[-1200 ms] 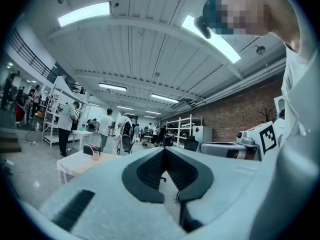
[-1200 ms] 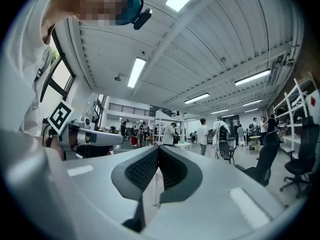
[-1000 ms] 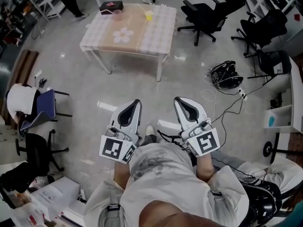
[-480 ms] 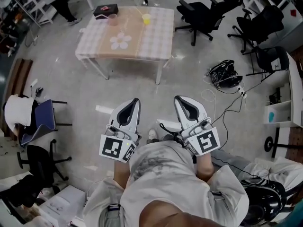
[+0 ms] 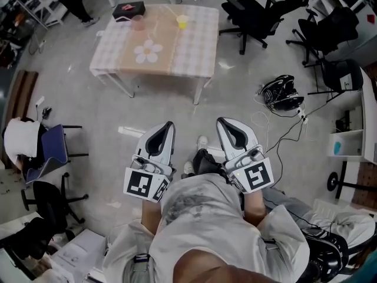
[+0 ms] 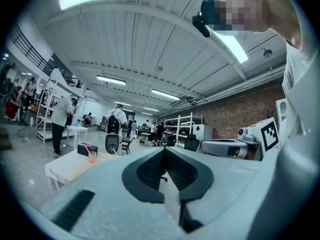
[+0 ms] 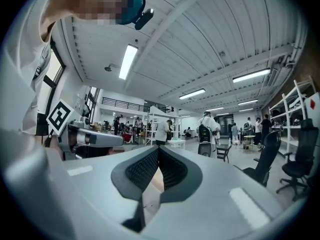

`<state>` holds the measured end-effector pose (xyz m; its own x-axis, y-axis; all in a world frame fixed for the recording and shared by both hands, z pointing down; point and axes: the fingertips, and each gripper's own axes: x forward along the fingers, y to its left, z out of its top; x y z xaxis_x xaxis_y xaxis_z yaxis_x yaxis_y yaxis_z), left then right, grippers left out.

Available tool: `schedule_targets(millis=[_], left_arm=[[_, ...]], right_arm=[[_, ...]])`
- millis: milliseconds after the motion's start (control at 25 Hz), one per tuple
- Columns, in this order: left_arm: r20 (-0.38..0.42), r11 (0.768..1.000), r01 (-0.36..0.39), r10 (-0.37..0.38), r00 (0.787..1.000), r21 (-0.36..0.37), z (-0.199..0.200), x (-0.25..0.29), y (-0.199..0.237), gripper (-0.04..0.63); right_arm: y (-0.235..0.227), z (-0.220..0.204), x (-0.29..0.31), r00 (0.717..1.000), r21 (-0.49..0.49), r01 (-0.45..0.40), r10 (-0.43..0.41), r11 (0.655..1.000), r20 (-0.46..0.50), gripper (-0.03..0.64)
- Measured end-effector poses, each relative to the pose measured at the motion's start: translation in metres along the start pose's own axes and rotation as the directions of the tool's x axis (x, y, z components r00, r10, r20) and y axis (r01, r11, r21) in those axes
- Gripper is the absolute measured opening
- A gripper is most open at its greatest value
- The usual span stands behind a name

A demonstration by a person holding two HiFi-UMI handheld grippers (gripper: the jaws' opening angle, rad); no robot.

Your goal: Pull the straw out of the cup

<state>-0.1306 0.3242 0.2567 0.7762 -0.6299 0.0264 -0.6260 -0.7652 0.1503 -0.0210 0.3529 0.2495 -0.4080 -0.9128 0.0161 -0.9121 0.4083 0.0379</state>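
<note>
A table (image 5: 194, 63) with a checked cloth and a flower print stands far ahead. On its far side are a pink cup (image 5: 137, 21) and a yellow cup (image 5: 183, 21) with a thin straw (image 5: 171, 10) leaning out of it. My left gripper (image 5: 170, 126) and right gripper (image 5: 221, 124) are held side by side at waist height, well short of the table. Both are shut, with nothing between the jaws. The left gripper view shows its closed jaws (image 6: 164, 151), the pink cup (image 6: 92, 156) and the table (image 6: 62, 168) in the distance. In the right gripper view the closed jaws (image 7: 158, 150) hide the cups.
A black box (image 5: 128, 8) lies at the table's far left corner. Black office chairs (image 5: 259, 16) stand to the right of the table, and cables with a dark bundle (image 5: 281, 93) lie on the floor. A blue chair (image 5: 50, 146) stands at the left. People stand in the background.
The person has walked forward: the table and floor have shifted in the head view and a shoe now shows between the grippers. Both grippers keep their pose, still shut.
</note>
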Motion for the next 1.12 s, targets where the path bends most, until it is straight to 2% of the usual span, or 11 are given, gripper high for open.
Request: schedule_targets(millis=[360, 640, 920, 1120], left_arm=[[-0.009, 0.999, -0.051, 0.051, 0.999, 0.007, 0.006, 0.085, 0.032, 0.003], [-0.011, 0.996, -0.089, 0.090, 0.996, 0.017, 0.016, 0.147, 0.040, 0.003], [-0.016, 0.991, -0.132, 0.133, 0.991, 0.021, 0.018, 0.185, 0.047, 0.003], [0.007, 0.989, -0.146, 0.146, 0.989, -0.003, 0.023, 0.204, 0.061, 0.004]], right_arm=[[-0.072, -0.004, 0.062, 0.998, 0.014, -0.070, 0.070, 0.997, 0.008, 0.010], [-0.130, -0.001, 0.094, 0.993, 0.020, -0.115, 0.115, 0.993, 0.017, 0.011], [-0.169, 0.002, 0.113, 0.984, 0.108, -0.167, 0.160, 0.980, 0.074, 0.009], [-0.186, -0.005, 0.133, 0.986, 0.084, -0.165, 0.162, 0.983, 0.048, 0.009]])
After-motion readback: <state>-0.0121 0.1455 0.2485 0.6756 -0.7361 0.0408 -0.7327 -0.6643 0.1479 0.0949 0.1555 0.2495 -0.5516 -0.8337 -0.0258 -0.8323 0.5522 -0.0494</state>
